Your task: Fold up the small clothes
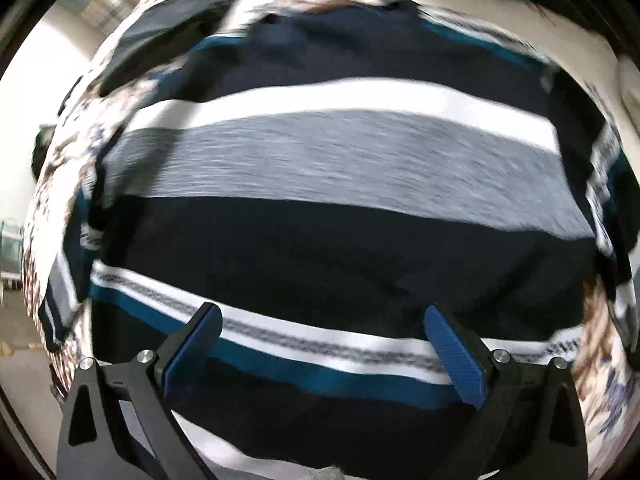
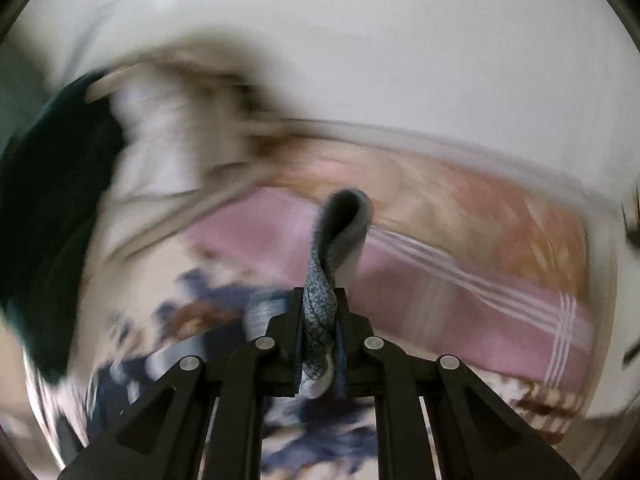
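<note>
A striped garment [image 1: 320, 160] with navy, white, grey and teal bands lies spread flat and fills the left wrist view. My left gripper [image 1: 322, 328] hangs open just above its near white-and-teal stripe, blue pads [image 1: 452, 356] wide apart with nothing between them. In the right wrist view my right gripper [image 2: 320, 300] is shut on a fold of grey speckled fabric [image 2: 320, 300], which sticks out beyond the fingertips as a curled loop. That view is smeared by motion.
A patterned bedsheet [image 1: 52, 208] in white, brown and blue lies under the garment. A pink cloth with white lines [image 2: 460, 292], an orange patterned cloth [image 2: 500, 208], a dark green cloth [image 2: 52, 220] and a white cloth [image 2: 160, 152] lie ahead of the right gripper.
</note>
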A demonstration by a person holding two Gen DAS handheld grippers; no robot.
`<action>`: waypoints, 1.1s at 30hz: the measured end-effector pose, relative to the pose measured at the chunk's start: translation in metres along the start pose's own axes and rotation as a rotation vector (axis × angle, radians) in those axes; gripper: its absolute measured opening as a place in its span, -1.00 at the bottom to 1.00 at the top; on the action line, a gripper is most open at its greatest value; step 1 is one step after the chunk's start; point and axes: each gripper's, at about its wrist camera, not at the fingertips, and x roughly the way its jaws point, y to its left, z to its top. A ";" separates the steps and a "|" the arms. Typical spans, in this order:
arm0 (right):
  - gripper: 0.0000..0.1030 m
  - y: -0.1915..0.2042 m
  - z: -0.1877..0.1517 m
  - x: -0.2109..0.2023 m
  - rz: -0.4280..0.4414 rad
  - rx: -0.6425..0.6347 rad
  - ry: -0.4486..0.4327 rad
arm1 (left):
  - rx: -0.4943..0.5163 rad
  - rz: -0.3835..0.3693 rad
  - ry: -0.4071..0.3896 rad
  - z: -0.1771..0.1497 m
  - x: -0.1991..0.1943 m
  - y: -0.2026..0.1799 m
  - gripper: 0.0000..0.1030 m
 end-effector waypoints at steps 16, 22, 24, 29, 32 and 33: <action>-0.77 0.406 -0.395 -0.063 0.353 -0.983 0.128 | -0.380 0.153 -0.008 -0.025 0.032 0.307 1.00; -0.78 0.446 -0.532 -0.031 0.245 -1.229 0.119 | -0.447 0.171 0.035 -0.049 0.052 0.377 1.00; -0.78 0.449 -0.551 -0.030 0.226 -1.250 0.113 | -0.461 0.175 0.048 -0.057 0.060 0.394 1.00; -0.57 0.454 -0.570 -0.031 0.175 -1.298 0.241 | -0.532 0.144 0.087 -0.078 0.069 0.429 1.00; 0.07 0.444 -0.551 -0.041 0.246 -1.210 0.366 | -0.644 0.086 0.116 -0.106 0.065 0.455 1.00; 0.27 0.440 -0.541 -0.047 0.255 -1.179 0.380 | -0.697 0.057 0.128 -0.117 0.065 0.464 1.00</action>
